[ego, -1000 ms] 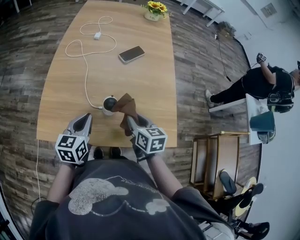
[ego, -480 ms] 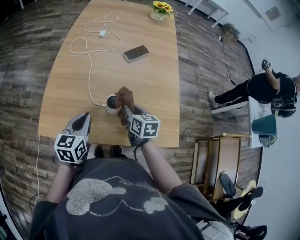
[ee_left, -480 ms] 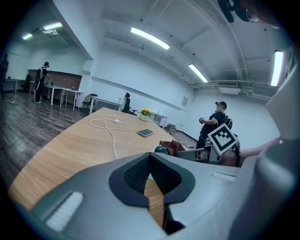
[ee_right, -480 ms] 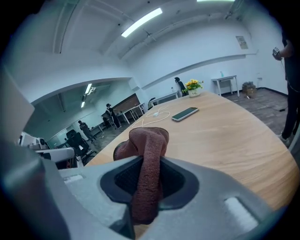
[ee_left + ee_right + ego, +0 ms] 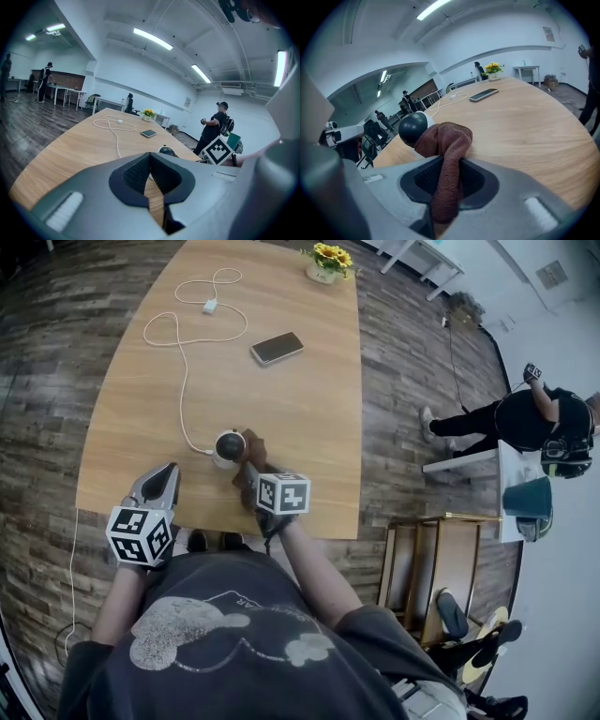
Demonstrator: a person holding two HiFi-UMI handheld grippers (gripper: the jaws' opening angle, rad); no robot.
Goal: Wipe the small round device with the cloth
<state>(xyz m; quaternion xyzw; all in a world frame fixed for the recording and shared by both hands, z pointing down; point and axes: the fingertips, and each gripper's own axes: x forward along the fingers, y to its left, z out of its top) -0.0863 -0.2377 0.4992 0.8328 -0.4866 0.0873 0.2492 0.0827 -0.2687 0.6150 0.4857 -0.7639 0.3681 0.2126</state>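
Phone [image 5: 277, 348] lying on wooden worktop [image 5: 300, 418]; white cable [image 5: 183, 390] looping near it; sunflower pot [image 5: 326, 266] standing at far end.

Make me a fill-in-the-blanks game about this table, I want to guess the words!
The right gripper pinches the cloth, coloured ____. A ____ cable runs to the small round device. The left gripper holds ____.
Missing words: brown; white; nothing.

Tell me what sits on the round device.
Nothing: the device shows a bare black dome. The cloth, pinched in the right hand-held gripper, presses its side and hides that part.
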